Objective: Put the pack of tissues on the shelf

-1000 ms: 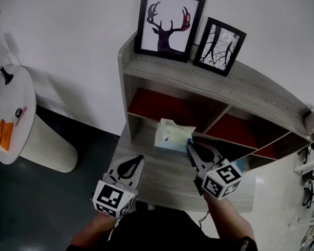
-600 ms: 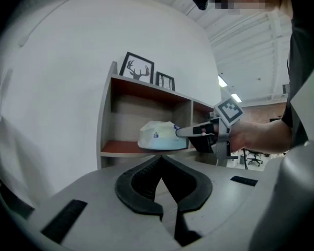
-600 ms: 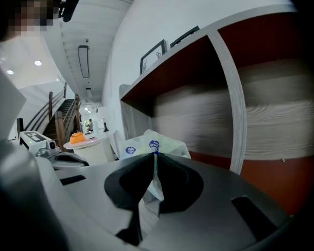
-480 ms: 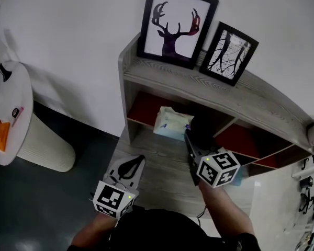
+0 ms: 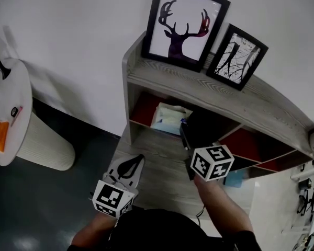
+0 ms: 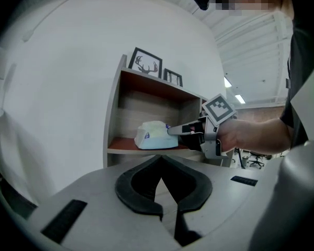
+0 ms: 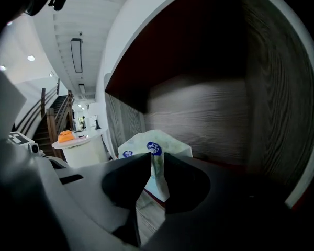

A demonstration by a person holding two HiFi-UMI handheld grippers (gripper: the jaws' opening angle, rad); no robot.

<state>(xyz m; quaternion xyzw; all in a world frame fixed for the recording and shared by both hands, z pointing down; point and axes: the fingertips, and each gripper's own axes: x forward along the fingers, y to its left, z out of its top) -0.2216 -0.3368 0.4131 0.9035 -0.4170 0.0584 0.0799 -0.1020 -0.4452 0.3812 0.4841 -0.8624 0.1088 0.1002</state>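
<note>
Grey wood-grain shelf unit with red-lined compartments (image 5: 240, 102) standing against white wall. Its upper left compartment is opening to front, giving gripper a straight way in.

Pale blue-and-white soft pack of tissues (image 5: 170, 118) lying inside that left compartment, apparently resting on its board.

Right gripper (image 5: 182, 125) reaching in from pack's right, jaws nearly together and pinching thin wrapper flap — pack sitting straight ahead of tips. Pinching flap is probably steadying the set-down.

Left gripper (image 5: 130, 163) idling low over lower ledge — jaws together, gripping nothing, well apart from pack.
</note>
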